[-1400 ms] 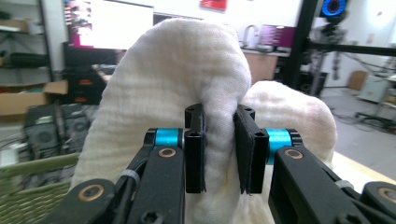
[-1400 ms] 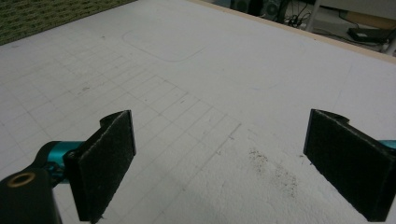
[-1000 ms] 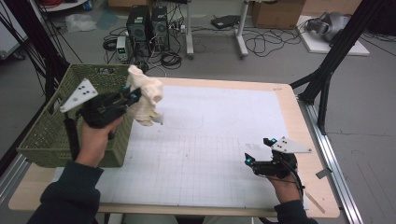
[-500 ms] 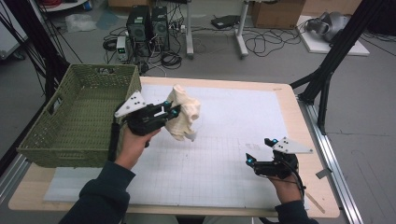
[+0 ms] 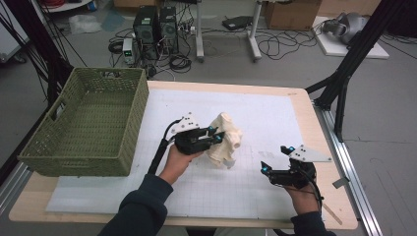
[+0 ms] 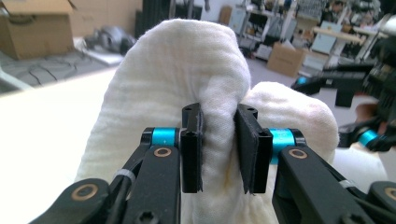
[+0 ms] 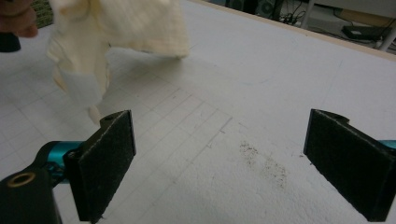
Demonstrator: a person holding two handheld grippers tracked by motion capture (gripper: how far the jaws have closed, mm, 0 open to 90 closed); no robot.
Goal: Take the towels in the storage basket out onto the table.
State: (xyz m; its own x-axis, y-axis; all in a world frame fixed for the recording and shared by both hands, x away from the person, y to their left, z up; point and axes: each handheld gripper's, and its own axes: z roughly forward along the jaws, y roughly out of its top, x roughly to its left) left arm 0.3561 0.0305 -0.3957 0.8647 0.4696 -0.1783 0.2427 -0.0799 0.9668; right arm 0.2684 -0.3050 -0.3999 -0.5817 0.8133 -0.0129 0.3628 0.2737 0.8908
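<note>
A crumpled white cloth (image 5: 225, 142) hangs over the middle of the white gridded mat (image 5: 275, 113), its lower end close to the mat. My left gripper (image 5: 215, 133) is shut on a fold of the cloth (image 6: 187, 60). In the left gripper view that fold is bunched between the two black pads (image 6: 191, 149), and the jaws have just been opening a little with it still between them. My right gripper (image 5: 274, 158) rests low at the mat's front right. It is open, with bare mat between its pads (image 7: 109, 158). In its view the cloth (image 7: 107, 32) hangs at the upper left.
A green woven basket (image 5: 137, 98) stands on the table's left end, left of the cloth. The wooden table edge (image 5: 314, 147) runs along the right, with a black stand leg beyond it. Cables and computer towers lie on the floor behind.
My left hand has carried the cloth from over the basket's right rim rightward and down to the middle of the mat. The right gripper has stayed still.
</note>
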